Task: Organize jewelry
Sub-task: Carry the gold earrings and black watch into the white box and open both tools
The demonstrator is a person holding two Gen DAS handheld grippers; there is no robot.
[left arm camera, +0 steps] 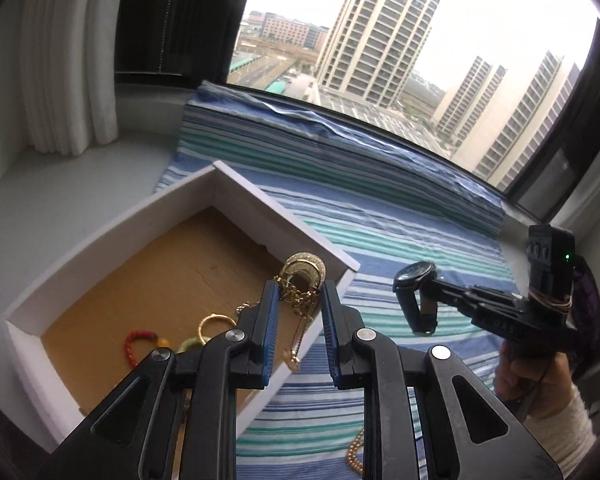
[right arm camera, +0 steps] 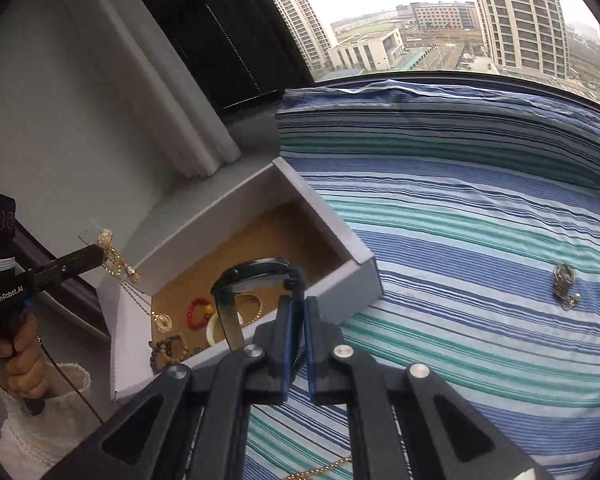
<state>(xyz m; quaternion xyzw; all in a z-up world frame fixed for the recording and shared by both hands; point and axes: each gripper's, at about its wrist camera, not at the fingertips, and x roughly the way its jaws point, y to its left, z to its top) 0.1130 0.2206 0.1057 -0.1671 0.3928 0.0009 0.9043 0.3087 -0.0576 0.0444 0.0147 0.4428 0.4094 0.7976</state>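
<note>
Over box (right arm camera: 236,196): your right hand-held gripper (right arm camera: 298,308) pinches watch (right arm camera: 256,272) strap.
Left hand-held gripper (left arm camera: 298,300): clamps gold necklace (left arm camera: 300,280), dangling boxward.
Nearer: both directly above interior.

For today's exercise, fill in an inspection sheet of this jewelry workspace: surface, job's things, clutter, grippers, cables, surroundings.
Surface: striped cloth over a window ledge.
Job's things: white box with brown floor holding a red bead bracelet, gold ring, dark bead bracelet; gold chain; black watch; silver piece and a gold bead strand lying on the cloth.
Clutter: nothing seen.
Grippers: left gripper holds the chain over the box; right gripper shut on the watch strap near the box's edge.
Cables: thin dark cord by the left hand.
Surroundings: window with tower blocks, white curtain.
</note>
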